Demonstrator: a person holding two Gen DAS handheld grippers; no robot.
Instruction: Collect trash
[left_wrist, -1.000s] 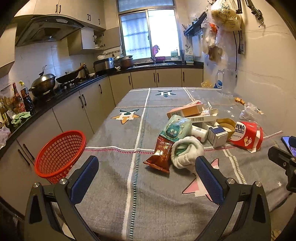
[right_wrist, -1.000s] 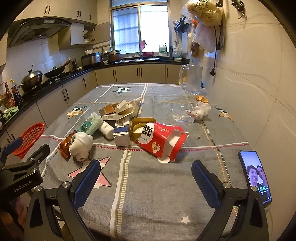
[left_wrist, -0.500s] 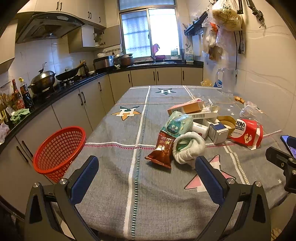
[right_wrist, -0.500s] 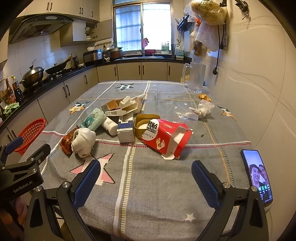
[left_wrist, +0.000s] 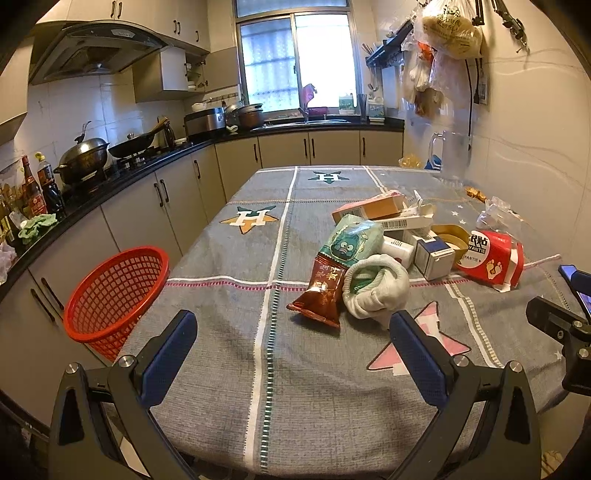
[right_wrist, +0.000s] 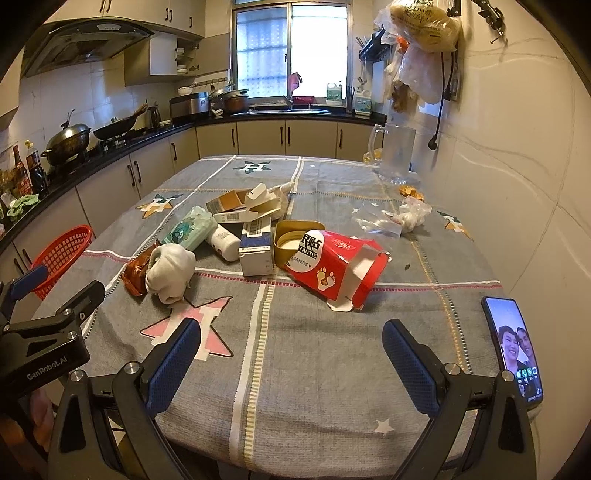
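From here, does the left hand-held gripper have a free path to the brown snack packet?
Probably yes. The left hand-held gripper is open, and only bare tablecloth lies between it and the brown snack packet, the nearest piece in the pile. The white wad lies close beside it.

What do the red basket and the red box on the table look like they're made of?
Red basket: likely molded plastic, going by its glossy open lattice walls. Red box: printed cardboard, with a torn white inner edge and creased flaps.
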